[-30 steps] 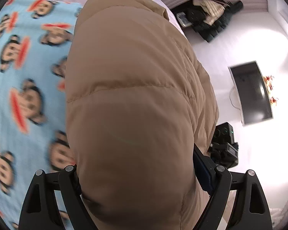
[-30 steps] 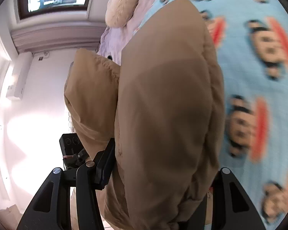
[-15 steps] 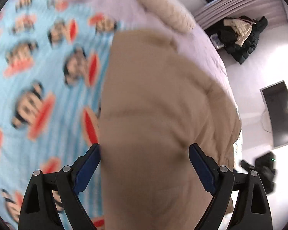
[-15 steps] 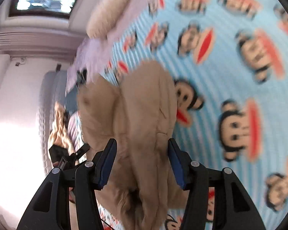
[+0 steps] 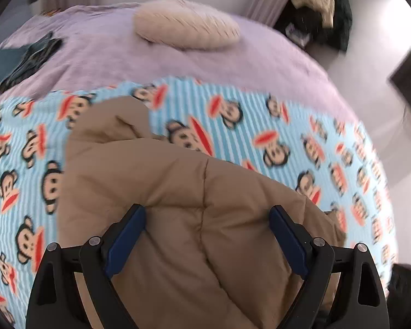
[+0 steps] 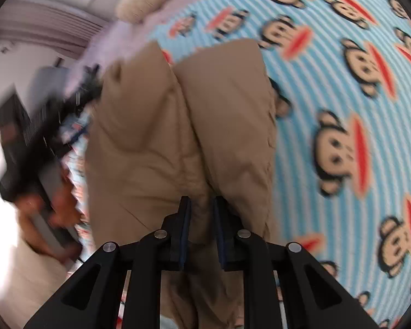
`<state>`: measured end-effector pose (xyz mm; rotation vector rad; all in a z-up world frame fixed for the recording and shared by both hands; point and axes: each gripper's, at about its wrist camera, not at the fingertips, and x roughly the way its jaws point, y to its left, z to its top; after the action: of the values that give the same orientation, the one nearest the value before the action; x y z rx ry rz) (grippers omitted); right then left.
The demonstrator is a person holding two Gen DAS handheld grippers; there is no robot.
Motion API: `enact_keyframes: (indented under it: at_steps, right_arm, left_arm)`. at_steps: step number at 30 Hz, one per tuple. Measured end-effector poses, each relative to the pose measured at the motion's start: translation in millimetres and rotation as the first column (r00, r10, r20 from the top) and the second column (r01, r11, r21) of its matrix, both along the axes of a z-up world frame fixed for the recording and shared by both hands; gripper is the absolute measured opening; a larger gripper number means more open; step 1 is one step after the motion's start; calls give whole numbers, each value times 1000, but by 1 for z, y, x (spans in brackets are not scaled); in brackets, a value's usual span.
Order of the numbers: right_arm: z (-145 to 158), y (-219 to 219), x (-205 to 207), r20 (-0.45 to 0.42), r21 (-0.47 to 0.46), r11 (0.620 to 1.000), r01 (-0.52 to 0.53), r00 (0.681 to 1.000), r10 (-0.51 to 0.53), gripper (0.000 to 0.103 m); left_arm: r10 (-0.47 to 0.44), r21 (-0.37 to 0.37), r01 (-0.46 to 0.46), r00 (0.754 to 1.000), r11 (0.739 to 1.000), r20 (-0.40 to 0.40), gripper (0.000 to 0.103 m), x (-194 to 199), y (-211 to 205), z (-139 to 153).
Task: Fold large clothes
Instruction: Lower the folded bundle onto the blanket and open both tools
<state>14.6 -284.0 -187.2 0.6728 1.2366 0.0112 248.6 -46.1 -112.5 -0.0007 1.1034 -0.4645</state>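
A tan puffy jacket [image 5: 178, 186] lies on a light-blue blanket with a monkey print [image 5: 274, 126]. My left gripper [image 5: 207, 213] is open, its jaws wide apart over the jacket's near part. In the right wrist view the jacket [image 6: 183, 120] shows as two padded lobes. My right gripper [image 6: 201, 205] is shut on a fold of the jacket between its blue pads. The jacket's near edge is hidden under both grippers.
The blanket [image 6: 342, 82] lies on a lilac bedspread [image 5: 109, 54] with a cream fluffy pillow [image 5: 186, 30]. Dark folded clothes [image 5: 22, 60] lie at the bed's far left. A clothes pile [image 5: 323, 8] and a dark monitor [image 5: 408, 82] are beyond the bed.
The jacket has come down onto the blanket. My left gripper has let go and opened wide. My right gripper has closed from wide to pinching a jacket fold. Both views have swung.
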Motion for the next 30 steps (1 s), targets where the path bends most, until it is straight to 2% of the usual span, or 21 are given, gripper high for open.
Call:
enact_keyframes:
  at_steps: [2, 4, 6, 8, 11, 13, 15, 18, 20, 24, 27, 30]
  right_arm:
    - [-16, -1, -11, -39, -23, 1000, 9, 999, -10, 5]
    - [-28, -11, -27, -65, 27, 997, 66, 996, -64, 5]
    - [-22, -23, -50, -52, 38, 994, 100, 994, -98, 5]
    - [-2, -28, -66, -4, 6, 993, 121, 993, -121, 6]
    - [38, -32, -88, 114, -31, 989, 142, 984, -138, 9]
    - [62, -25, -97, 183, -23, 992, 121, 977, -114, 9]
    - [73, -15, -89, 204, -8, 997, 72, 977, -69, 9]
    - [68, 10, -80, 172, -39, 999, -11, 985, 18, 9]
    - [49, 17, -81, 109, -69, 997, -34, 993, 41, 9]
    - [22, 21, -73, 14, -40, 999, 3, 1000, -3, 9]
    - [18, 16, -79, 5, -40, 999, 15, 1000, -15, 10]
    - [18, 23, -69, -1, -61, 998, 5, 1000, -5, 10]
  left_arm:
    - [-25, 71, 23, 1000, 997, 20, 92, -9, -19, -6]
    - [-55, 125, 50, 998, 991, 37, 92, -16, -36, -11]
    - [-72, 168, 61, 996, 984, 59, 92, -20, -43, -14]
    - [-72, 174, 60, 996, 983, 61, 92, -21, -42, -16]
    - [-65, 169, 55, 996, 984, 53, 92, -19, -38, -16]
    - [-61, 168, 51, 997, 985, 54, 92, -19, -36, -14]
    - [-53, 172, 42, 997, 984, 57, 92, -21, -34, -10]
    - [-32, 175, 22, 998, 984, 56, 92, -25, -30, -2]
    - [-20, 170, 10, 998, 985, 54, 92, -28, -22, 8]
    - [-25, 167, 16, 998, 986, 50, 92, -39, -5, 25]
    - [-38, 187, 29, 998, 982, 48, 92, -55, 12, 34]
    - [-34, 182, 24, 998, 983, 52, 92, -77, 38, 41]
